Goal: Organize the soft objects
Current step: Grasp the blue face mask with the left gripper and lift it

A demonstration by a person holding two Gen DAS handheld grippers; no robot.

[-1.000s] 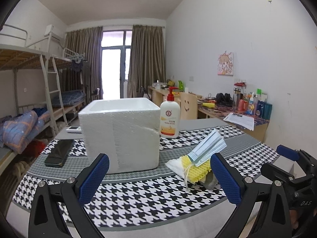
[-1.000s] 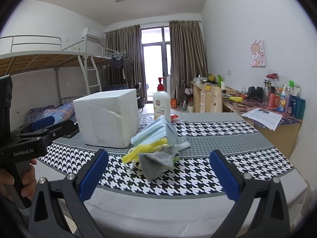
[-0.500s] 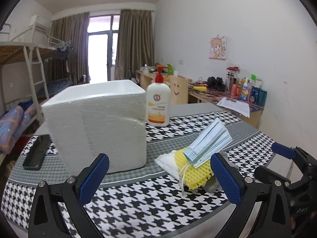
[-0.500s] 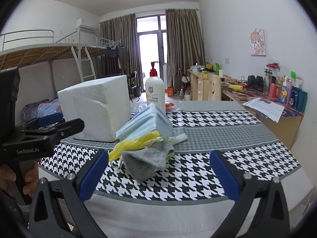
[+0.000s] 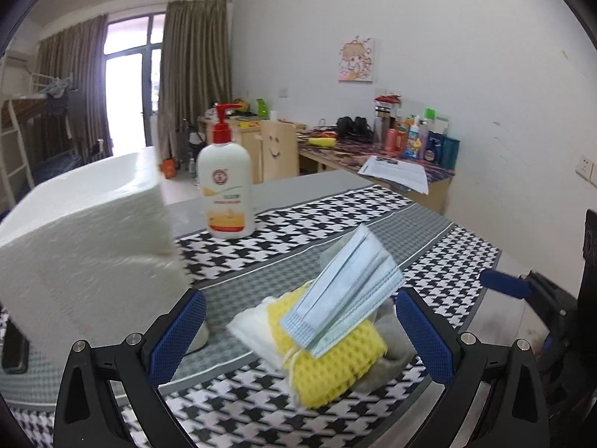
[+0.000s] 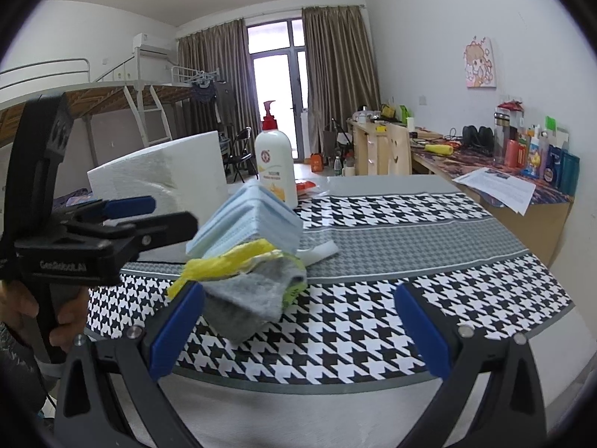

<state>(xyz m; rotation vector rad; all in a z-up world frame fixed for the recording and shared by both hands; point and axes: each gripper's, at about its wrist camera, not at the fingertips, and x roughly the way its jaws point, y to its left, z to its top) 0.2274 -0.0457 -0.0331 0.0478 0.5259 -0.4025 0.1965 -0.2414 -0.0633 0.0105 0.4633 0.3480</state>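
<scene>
While lying heaped on the houndstooth tablecloth (image 6: 391, 231), just beside the white foam box (image 5: 86, 242): blue face masks (image 5: 345, 291) leaning atop a yellow sponge cloth (image 5: 332, 358) and grey cloth (image 6: 250, 298). Sitting between the spread-wide fingers of the left gripper (image 5: 300, 336), untouched. Hovering released too, right gripper (image 6: 298, 328), pile overlapping its left finger (image 6: 175, 324).

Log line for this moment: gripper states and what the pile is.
left gripper: open, empty | right gripper: open, empty | pile: blue face masks over yellow waffle cloth and grey cloth | nothing grasped yet
</scene>
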